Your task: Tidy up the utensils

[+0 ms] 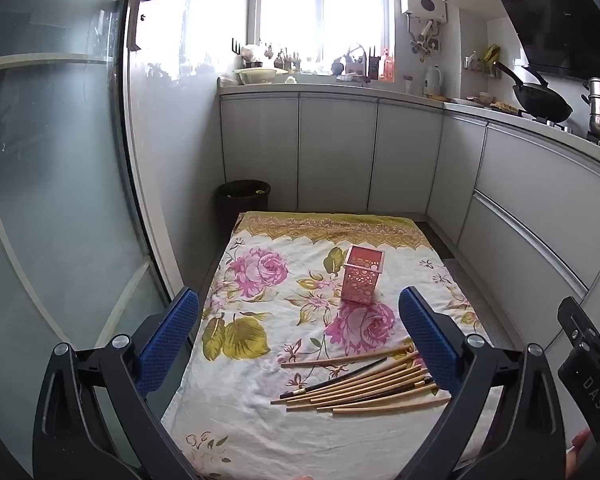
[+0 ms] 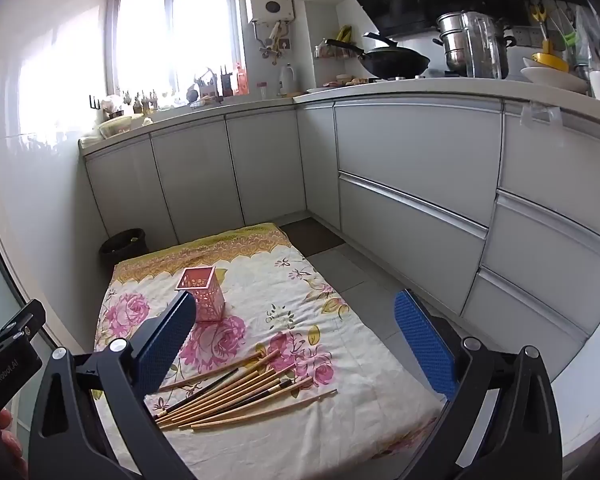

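Observation:
A pile of several chopsticks (image 1: pixel 364 386) (image 2: pixel 236 394), mostly wooden with a few dark ones, lies fanned out on a floral cloth (image 1: pixel 268 320) (image 2: pixel 352 340). A pink perforated square holder (image 1: pixel 362 274) (image 2: pixel 204 292) stands upright and empty farther back on the cloth. My left gripper (image 1: pixel 298 322) hovers above the near part of the cloth, open, with nothing between its blue pads. My right gripper (image 2: pixel 300 330) is also open and empty, above the cloth's right side. Each gripper's body shows at the edge of the other's view.
The cloth covers a low surface on the kitchen floor. A dark waste bin (image 1: pixel 243 200) (image 2: pixel 124 245) stands behind its far left corner. Grey cabinets (image 2: pixel 412 184) run along the back and right. A glass door (image 1: pixel 56 184) is on the left.

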Demonstrator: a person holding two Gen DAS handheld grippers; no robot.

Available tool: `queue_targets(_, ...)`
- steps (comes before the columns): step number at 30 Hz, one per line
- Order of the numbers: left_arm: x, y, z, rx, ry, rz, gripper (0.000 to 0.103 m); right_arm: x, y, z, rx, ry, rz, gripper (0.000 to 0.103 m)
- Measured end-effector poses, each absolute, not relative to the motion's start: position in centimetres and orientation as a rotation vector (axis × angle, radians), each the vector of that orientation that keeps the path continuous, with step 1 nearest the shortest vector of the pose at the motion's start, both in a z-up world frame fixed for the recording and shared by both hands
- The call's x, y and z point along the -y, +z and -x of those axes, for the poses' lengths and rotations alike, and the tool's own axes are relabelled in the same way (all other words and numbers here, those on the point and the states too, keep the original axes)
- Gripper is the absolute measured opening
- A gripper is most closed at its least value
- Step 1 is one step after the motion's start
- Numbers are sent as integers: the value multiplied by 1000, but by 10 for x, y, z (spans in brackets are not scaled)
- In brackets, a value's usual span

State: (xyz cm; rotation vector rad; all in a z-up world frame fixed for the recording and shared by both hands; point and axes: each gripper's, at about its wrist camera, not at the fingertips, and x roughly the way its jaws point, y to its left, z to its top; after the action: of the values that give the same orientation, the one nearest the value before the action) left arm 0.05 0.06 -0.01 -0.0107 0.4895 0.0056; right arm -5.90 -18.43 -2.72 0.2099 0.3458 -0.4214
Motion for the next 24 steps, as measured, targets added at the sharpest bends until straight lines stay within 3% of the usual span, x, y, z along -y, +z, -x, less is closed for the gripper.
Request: queue_targets(24,1,2,3,-488,-15,19,96,191,-25,59,-348,-417,-214,97)
